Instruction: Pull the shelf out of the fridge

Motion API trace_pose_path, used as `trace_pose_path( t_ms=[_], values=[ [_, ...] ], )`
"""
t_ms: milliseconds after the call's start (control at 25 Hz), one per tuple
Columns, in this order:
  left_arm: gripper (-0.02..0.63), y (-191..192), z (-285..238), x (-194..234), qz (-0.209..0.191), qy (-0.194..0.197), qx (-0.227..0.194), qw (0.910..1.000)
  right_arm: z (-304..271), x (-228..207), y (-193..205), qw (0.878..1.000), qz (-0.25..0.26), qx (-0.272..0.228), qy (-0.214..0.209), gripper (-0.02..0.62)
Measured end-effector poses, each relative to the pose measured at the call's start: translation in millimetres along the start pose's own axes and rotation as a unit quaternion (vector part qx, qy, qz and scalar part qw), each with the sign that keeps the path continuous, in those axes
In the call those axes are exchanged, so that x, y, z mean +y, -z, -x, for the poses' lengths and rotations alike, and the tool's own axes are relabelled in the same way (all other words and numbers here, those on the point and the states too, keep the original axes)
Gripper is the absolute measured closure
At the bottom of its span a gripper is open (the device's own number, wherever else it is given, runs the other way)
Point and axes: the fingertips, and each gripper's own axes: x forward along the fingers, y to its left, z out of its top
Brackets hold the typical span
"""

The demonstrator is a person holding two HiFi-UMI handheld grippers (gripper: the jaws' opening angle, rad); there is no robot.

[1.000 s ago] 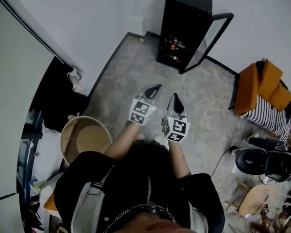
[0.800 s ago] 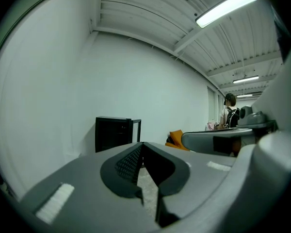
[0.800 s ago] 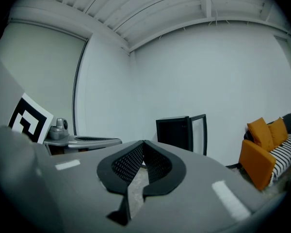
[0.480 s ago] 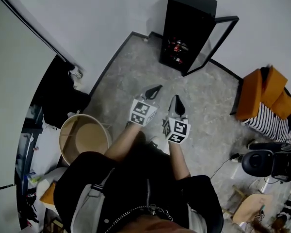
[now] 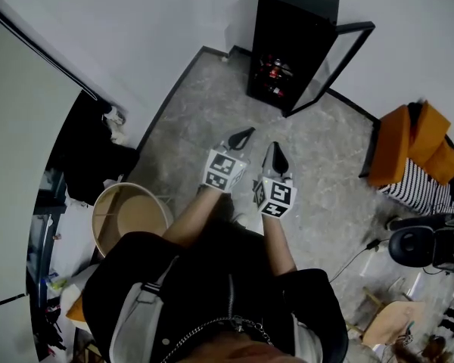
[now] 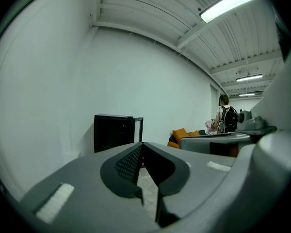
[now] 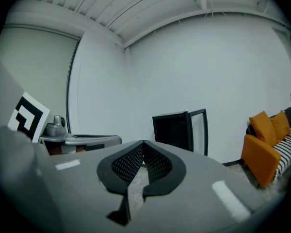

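Observation:
A small black fridge stands against the far white wall, its glass door swung open to the right. Inside it, shelves with red items show dimly. The fridge also appears ahead in the left gripper view, and the fridge with its door in the right gripper view. My left gripper and right gripper are held side by side over the floor, well short of the fridge. Both are shut with nothing between the jaws.
A round tan tub sits on the floor at my left beside dark clothing. An orange sofa with a striped cover stands right of the fridge. A black chair and a cable lie at right.
The view has shifted slightly as I step toward the fridge. Both grippers stay shut and side by side, a little nearer the fridge.

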Motion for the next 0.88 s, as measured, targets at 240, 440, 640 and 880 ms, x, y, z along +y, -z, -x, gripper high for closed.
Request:
trace_pose_path(
  t_ms=[240, 440, 640, 880],
  values=[
    [0.597, -14.1, -41.1, 35.7, -0.002, 0.017, -0.009, 0.9998, -53.5, -4.4, -16.2, 1.000, 0.010, -0.002, 0.014, 0.594],
    [0.597, -21.5, -68.6, 63.5, -0.002, 0.027, -0.009, 0.9996, -92.3, -4.9, -27.3, 1.000, 0.016, -0.003, 0.025, 0.594],
    [0.597, -26.8, -82.8, 91.2, 0.000, 0.039, -0.006, 0.9992, -119.3, 2.3, -30.3, 0.999, 0.016, 0.001, 0.040, 0.594],
    [0.597, -23.7, -97.1, 109.6, 0.008, 0.050, -0.002, 0.9987, -135.4, -0.6, -29.5, 0.998, 0.021, 0.011, 0.057, 0.592]
  ],
)
